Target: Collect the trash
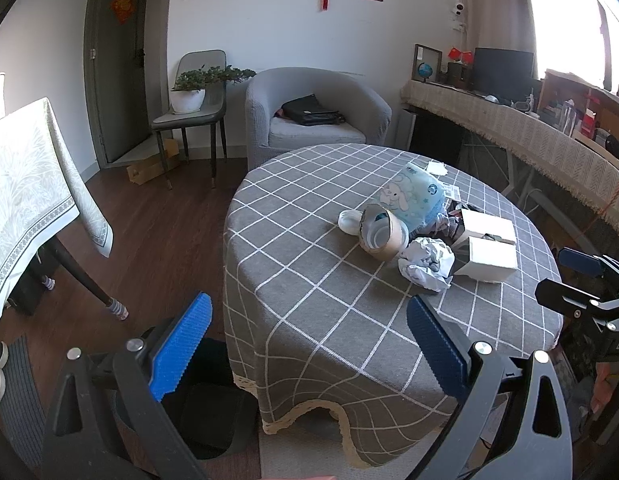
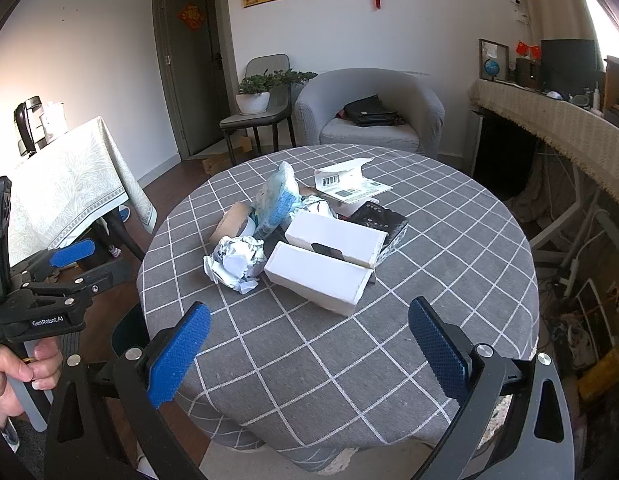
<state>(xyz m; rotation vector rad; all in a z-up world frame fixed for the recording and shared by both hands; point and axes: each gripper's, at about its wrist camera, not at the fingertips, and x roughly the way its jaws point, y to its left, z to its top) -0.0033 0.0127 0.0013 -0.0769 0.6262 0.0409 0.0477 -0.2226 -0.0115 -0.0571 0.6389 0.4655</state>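
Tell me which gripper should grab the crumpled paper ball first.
Left, probably: the crumpled paper ball lies just beyond the open left gripper; from the right gripper it sits off to the left.

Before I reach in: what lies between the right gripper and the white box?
Only bare checked tablecloth. In the right wrist view, nothing lies between the open right gripper and the white box.

On the surface (image 2: 449, 240) I count two white boxes (image 2: 333, 238) (image 2: 317, 280), one crumpled paper ball (image 2: 237, 260), one brown tape roll (image 1: 383, 232), one blue wipes pack (image 1: 415, 196), one black packet (image 2: 383, 218), one white lid (image 1: 349, 222), and one barcoded flat carton (image 2: 345, 180).
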